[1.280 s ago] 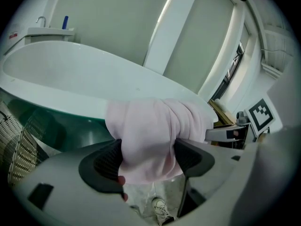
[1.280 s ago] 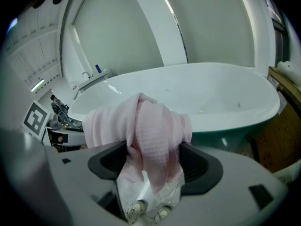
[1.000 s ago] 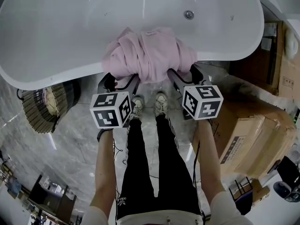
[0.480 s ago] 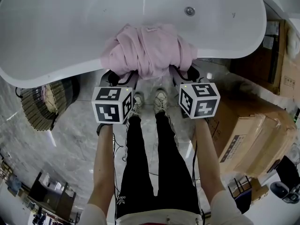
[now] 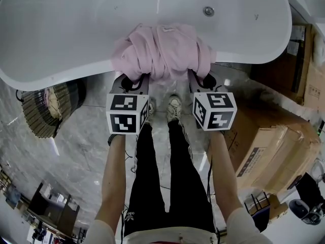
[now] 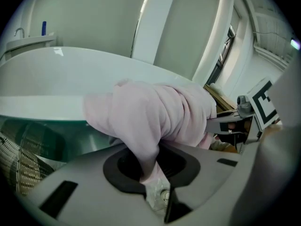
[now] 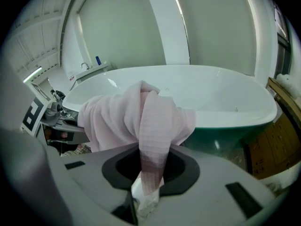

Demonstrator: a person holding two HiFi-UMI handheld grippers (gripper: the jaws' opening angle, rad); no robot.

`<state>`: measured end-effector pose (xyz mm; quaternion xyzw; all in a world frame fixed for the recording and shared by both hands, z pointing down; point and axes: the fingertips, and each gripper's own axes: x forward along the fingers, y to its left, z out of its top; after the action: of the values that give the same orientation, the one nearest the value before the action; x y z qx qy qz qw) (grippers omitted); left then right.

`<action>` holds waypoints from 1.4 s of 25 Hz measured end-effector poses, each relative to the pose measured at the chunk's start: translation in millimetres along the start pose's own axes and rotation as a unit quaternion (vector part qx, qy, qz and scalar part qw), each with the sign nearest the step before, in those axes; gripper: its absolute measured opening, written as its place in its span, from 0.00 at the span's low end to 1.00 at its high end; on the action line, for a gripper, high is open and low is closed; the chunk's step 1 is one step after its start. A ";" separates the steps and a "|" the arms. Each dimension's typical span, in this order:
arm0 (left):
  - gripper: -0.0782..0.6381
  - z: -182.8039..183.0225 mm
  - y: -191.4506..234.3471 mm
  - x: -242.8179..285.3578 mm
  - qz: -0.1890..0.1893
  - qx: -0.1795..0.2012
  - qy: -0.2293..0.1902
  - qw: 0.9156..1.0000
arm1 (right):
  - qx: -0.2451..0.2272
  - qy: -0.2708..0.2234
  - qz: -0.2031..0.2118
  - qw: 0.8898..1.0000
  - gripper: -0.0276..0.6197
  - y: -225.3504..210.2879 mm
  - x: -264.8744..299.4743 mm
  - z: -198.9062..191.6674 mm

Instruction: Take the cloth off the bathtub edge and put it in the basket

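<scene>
With the person's shoes (image 5: 174, 111) as the centre of the dial in the head view, the bathtub (image 5: 66, 39) walls off everything from 10 to 2 o'clock. Its rim is topped at 12 by the heaped cloth (image 5: 162, 52), and the hollow beyond lies open. At 9 o'clock the basket (image 5: 31, 120) stands just beside the tub, mouth up. Bare marble floor (image 5: 76, 151) lies between it and the legs (image 5: 152, 177). A big cardboard box (image 5: 274, 146) crowds 3 to 4 o'clock.
</scene>
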<state>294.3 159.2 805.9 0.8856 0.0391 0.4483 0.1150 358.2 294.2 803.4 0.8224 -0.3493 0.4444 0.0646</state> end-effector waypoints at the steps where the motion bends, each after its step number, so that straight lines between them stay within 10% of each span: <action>1: 0.23 -0.2 0.0 0.0 0.001 0.000 -0.001 1.000 | -0.001 0.000 -0.001 1.000 0.18 0.0 -0.1 -0.2; 17: 0.21 39.1 -11.5 -48.5 0.013 0.015 -0.046 0.999 | -0.046 -0.031 -0.024 0.998 0.16 10.8 -42.6 35.6; 35: 0.21 293.0 -92.7 -314.5 0.036 0.063 -0.237 0.969 | -0.074 -0.225 -0.041 0.971 0.16 69.2 -308.9 279.6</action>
<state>345.5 145.5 369.4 0.9729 0.0069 0.2260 0.0490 394.8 285.7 382.7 0.9080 -0.3525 0.2176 0.0628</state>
